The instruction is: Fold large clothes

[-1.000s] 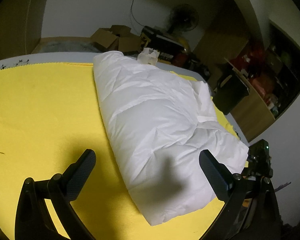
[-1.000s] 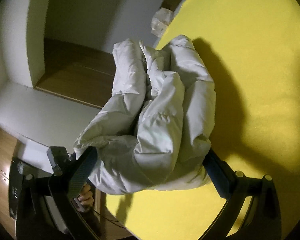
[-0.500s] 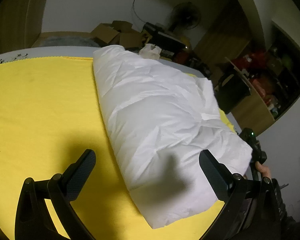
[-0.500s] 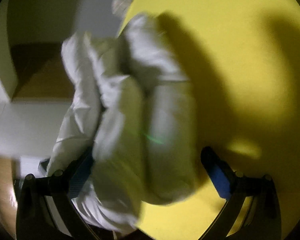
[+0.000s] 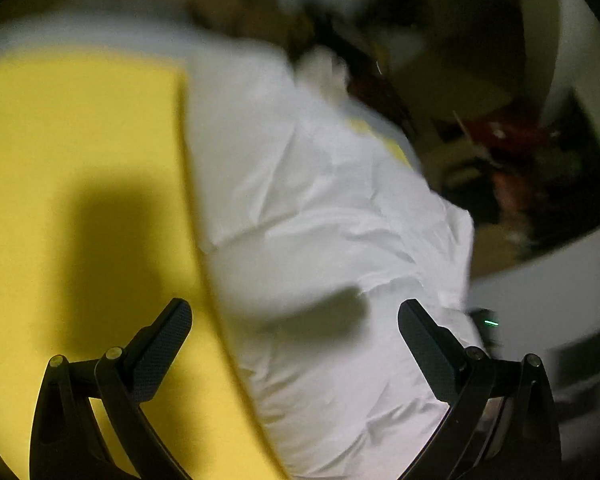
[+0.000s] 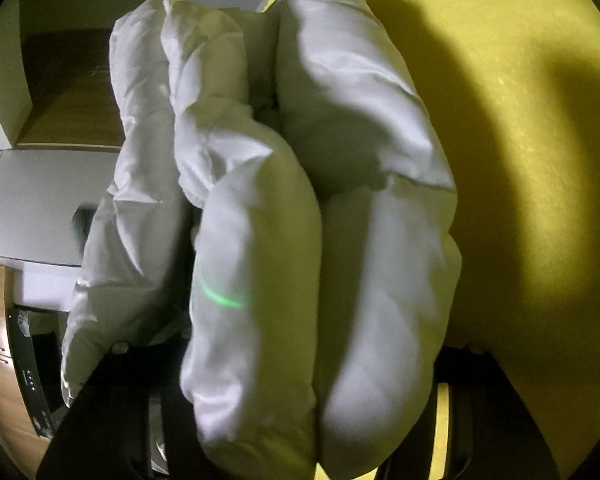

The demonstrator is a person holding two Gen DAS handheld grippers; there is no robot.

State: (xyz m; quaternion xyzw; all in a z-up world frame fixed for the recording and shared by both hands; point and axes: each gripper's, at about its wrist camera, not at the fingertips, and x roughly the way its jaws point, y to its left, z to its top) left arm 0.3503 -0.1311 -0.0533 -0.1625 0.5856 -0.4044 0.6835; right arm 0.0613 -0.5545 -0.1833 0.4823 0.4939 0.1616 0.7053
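A folded white padded garment lies on the yellow cover of the bed. My left gripper is open and empty, hovering over the garment's near left edge. In the right wrist view the garment's thick stacked folds fill the middle and sit between the two arms of my right gripper. Its fingertips are hidden by the fabric, so I cannot tell whether they are pressed on it. The left wrist view is blurred by motion.
The yellow cover spreads to the right of the garment in the right wrist view. Cardboard boxes and dark clutter stand past the bed's far and right edges. A wooden cabinet and a white wall are on the left.
My right gripper has pushed forward around the garment's folded end, which now covers its fingers. My left gripper has moved closer and is swinging, blurring its view.
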